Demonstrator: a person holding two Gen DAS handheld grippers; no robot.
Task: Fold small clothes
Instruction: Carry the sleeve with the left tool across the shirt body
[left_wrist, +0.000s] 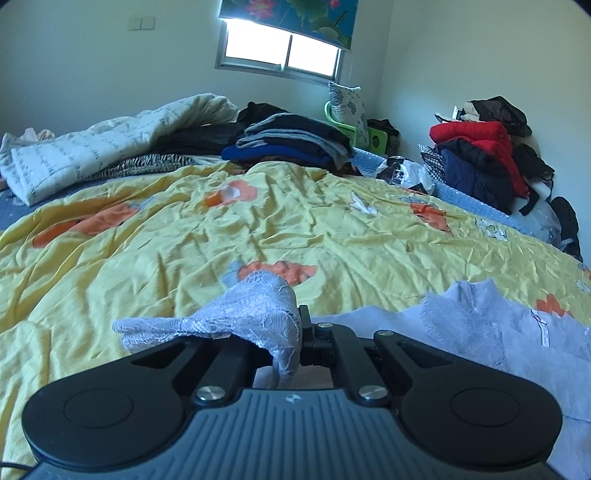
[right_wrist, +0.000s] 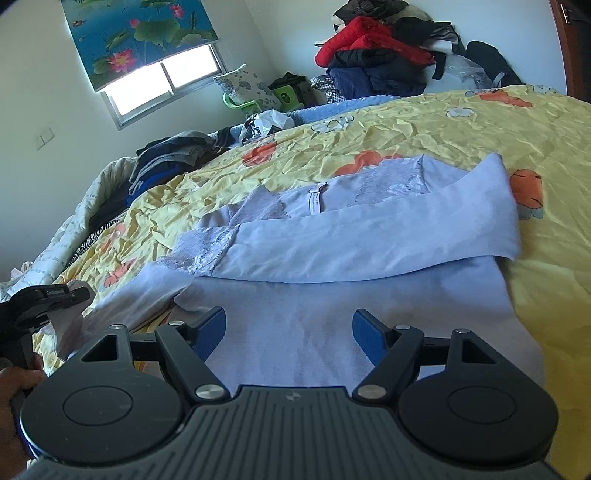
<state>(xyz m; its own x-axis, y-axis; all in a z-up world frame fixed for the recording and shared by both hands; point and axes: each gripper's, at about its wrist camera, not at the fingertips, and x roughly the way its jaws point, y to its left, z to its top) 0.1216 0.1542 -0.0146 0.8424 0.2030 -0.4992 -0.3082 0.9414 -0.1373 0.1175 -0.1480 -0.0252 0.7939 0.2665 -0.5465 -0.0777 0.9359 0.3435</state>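
Note:
A pale lavender long-sleeved top (right_wrist: 332, 295) with lace trim lies spread on the yellow flowered quilt (right_wrist: 480, 125). One sleeve (right_wrist: 388, 236) is folded across its body. My left gripper (left_wrist: 301, 332) is shut on the lace cuff (left_wrist: 255, 314) of the other sleeve, which it holds lifted off the quilt and which drapes over its left finger. The rest of the top (left_wrist: 498, 332) lies to its right. My right gripper (right_wrist: 288, 328) hovers open above the top's lower body, nothing between its blue pads (right_wrist: 212, 328). The left gripper (right_wrist: 55, 295) also shows at that view's left edge.
A stack of folded dark clothes (left_wrist: 295, 144) and a white duvet (left_wrist: 110, 147) lie at the far end of the bed. A heap of red and dark jackets (left_wrist: 487, 155) rises at the right. A green chair with a pillow (left_wrist: 351, 110) stands under the window. A hand (right_wrist: 14, 380) grips the left handle.

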